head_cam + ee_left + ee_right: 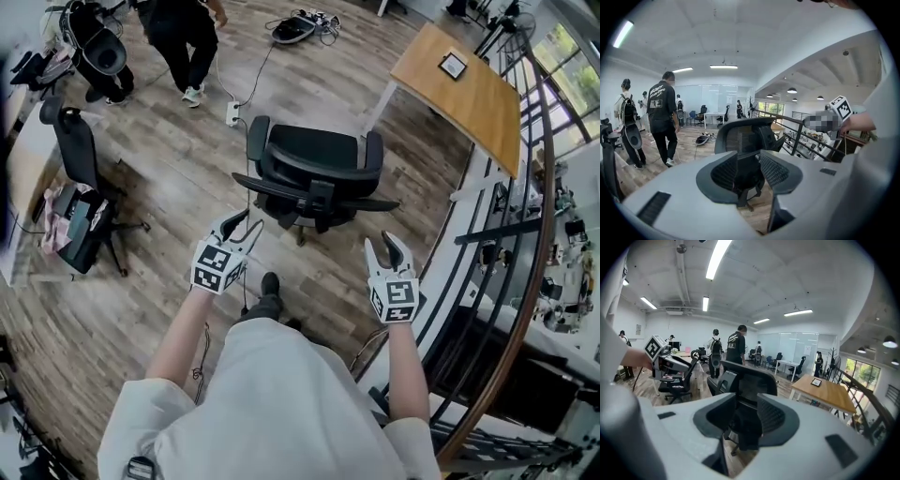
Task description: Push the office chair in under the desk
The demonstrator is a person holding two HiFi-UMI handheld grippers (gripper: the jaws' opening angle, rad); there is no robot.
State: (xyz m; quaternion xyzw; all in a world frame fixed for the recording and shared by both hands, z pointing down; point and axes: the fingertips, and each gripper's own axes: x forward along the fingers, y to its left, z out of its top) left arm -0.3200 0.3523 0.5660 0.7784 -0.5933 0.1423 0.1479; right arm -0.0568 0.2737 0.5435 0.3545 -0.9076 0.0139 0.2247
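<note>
office chair: on the wooden floor, backrest toward the tools, well apart from the counter; not under it.
left tool: jaws parted, empty, short of the backrest, no contact.
right tool: jaws parted, empty, likewise clear of the chair.
done: nothing, judging by the layout.
remaining: meet the backrest, steer chair toward the counter, push it in.

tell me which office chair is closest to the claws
The empty black chair straight ahead; the other chair stands off to the left with clutter piled on its seat.
</note>
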